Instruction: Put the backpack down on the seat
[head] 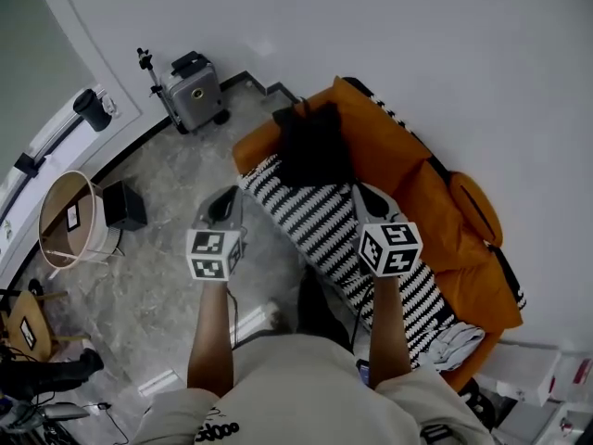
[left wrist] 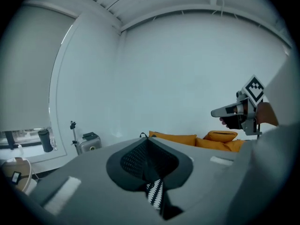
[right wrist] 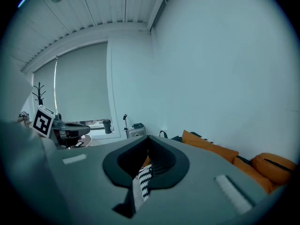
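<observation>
- The left tongs (head: 222, 204), at 9 o'clock of the head view's middle, are pressed together with nothing between them. They hang over the floor (head: 167, 248), well apart from the load. My advice is to keep them out there so they snag no strap.
- The backpack (head: 313, 146) lies at 12 o'clock, at the far end of the seat (head: 445, 211). It rests on the striped cover (head: 315, 225) and against the orange cushion (head: 371, 146). The putting down looks done, so what remains is a check. Watch whether it slumps toward the seat's front edge at 9 o'clock, and if it does, nudge it deeper against the cushion.
- The right tongs (head: 363, 195), at 3 o'clock, are likewise closed on nothing. They hover over the striped cover, near the backpack but not touching it. Draw them away gently, without brushing it.
</observation>
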The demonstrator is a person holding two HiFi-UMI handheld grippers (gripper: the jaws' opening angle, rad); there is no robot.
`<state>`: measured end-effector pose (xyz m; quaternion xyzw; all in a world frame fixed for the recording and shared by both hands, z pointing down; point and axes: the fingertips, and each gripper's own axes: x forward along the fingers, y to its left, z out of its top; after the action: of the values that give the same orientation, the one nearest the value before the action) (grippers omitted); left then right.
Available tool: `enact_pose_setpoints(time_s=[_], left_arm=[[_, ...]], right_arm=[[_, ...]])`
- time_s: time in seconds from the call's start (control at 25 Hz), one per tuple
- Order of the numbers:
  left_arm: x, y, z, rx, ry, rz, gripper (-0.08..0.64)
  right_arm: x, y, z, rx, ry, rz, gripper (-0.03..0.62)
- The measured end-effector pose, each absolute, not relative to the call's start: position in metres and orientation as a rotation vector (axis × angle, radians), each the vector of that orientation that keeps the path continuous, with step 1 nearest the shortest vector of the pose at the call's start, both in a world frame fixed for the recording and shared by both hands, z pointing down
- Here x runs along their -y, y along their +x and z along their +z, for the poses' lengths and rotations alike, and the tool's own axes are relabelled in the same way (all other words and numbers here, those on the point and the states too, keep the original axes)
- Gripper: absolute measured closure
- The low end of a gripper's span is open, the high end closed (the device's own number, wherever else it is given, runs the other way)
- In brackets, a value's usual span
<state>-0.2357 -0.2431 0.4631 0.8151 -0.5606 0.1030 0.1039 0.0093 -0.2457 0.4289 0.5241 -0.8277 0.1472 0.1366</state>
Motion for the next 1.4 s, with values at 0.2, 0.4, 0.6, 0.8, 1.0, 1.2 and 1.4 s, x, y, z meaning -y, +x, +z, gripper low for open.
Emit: enact_pose_setpoints(time_s=[0.2, 0.4, 0.6, 0.8, 1.0, 1.2, 1.4], left_arm=[[0.208, -0.241, 0.439, 1.672, 2.446, 0.283, 0.549], [0.186, -0.247, 0.416, 1.689, 2.489, 0.276, 0.549], [0.16, -0.251, 0.379, 1.706, 2.564, 0.241, 0.549], [0.134, -0.244, 0.349, 1.691, 2.642, 0.208, 0.549], [0.114, -0.241, 0.322, 1.681, 2.706, 0.17, 0.549], [0.106, -0.238, 0.307, 1.674, 2.75, 0.171, 0.549], [0.092, -0.237, 0.285, 1.654, 2.805, 0.124, 0.549]], right_arm=[[0.205, -0.018, 0.404, 2.443, 1.511, 0.362, 0.588], [0.18, -0.033, 0.378, 2.482, 1.504, 0.296, 0.588], [0.159, -0.044, 0.35, 2.521, 1.523, 0.226, 0.589], [0.134, -0.05, 0.322, 2.54, 1.513, 0.122, 0.588], [0.115, -0.06, 0.303, 2.555, 1.494, 0.047, 0.589], [0.106, -0.069, 0.293, 2.564, 1.46, 0.016, 0.589], [0.094, -0.076, 0.283, 2.568, 1.445, -0.019, 0.589]])
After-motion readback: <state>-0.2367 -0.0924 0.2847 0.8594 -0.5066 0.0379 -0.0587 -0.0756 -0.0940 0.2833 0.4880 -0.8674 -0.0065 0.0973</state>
